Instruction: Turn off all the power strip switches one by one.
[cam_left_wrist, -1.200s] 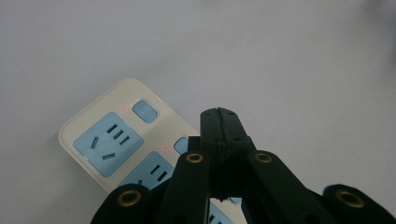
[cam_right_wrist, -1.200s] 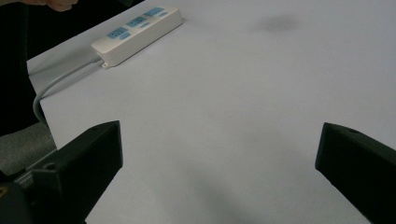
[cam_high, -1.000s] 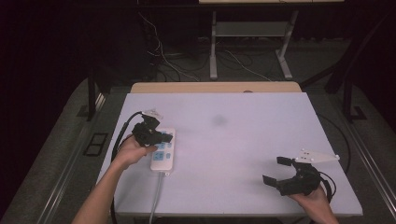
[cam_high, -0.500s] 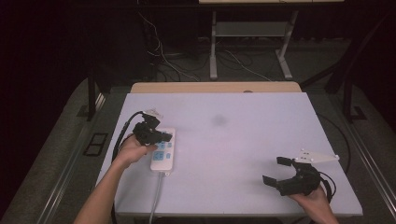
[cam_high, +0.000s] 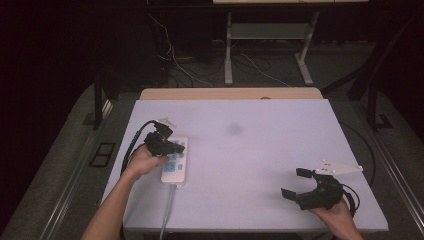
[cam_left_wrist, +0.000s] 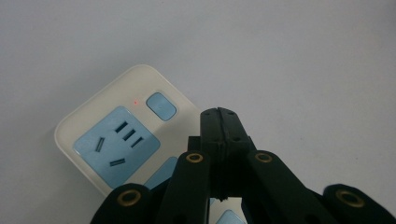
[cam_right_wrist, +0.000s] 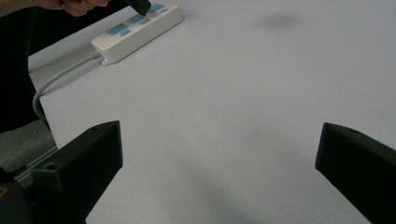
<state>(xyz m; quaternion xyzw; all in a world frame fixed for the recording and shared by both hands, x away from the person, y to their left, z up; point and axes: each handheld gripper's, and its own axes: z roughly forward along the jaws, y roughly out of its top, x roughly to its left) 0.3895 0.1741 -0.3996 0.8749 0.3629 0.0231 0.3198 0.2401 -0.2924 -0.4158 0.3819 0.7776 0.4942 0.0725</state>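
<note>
A white power strip (cam_high: 174, 162) with blue sockets lies near the table's left side, and its grey cable (cam_high: 167, 210) runs off the front edge. My left gripper (cam_high: 178, 146) hovers over the strip's far end, shut with nothing in it. In the left gripper view the closed tips (cam_left_wrist: 219, 114) sit just right of the blue switch button (cam_left_wrist: 161, 106). A small red light (cam_left_wrist: 135, 102) glows beside that button. My right gripper (cam_high: 293, 182) rests near the front right corner, wide open and holding nothing. In the right gripper view the strip (cam_right_wrist: 137, 30) lies far off at top left.
The white tabletop (cam_high: 260, 150) carries a faint dark smudge (cam_high: 234, 130) near its middle back. A wooden board (cam_high: 230, 93) lines the far edge. Beyond it stand metal table legs (cam_high: 228, 50), with loose cables on the dark floor.
</note>
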